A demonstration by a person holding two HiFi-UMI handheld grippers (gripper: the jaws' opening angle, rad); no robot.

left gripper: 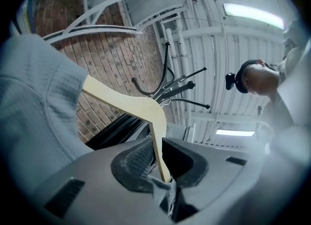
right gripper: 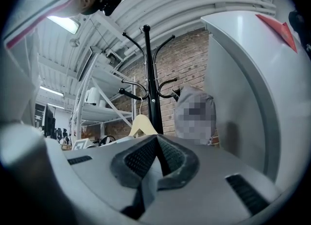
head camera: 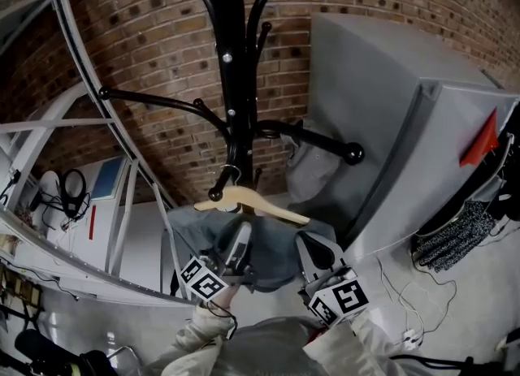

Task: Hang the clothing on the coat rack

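A black coat rack point(head camera: 236, 82) stands against the brick wall. A pale wooden hanger point(head camera: 252, 202) carries a grey garment point(head camera: 276, 257), and its metal hook sits by the rack's pole. My left gripper point(head camera: 240, 246) reaches up under the hanger. In the left gripper view one hanger arm point(left gripper: 141, 105) runs down between the pads point(left gripper: 141, 158), which press on it, and the garment point(left gripper: 39, 97) fills the left side. My right gripper point(head camera: 313, 254) is at the garment's right edge. In the right gripper view its jaws point(right gripper: 158, 153) are shut with nothing seen between them.
A tall grey cabinet point(head camera: 406, 123) stands right of the rack. A grey item point(head camera: 313, 167) hangs on a lower rack arm. A white metal shelf frame point(head camera: 81, 123) with cables fills the left. Dark fabric point(head camera: 455, 232) and wires lie at the right.
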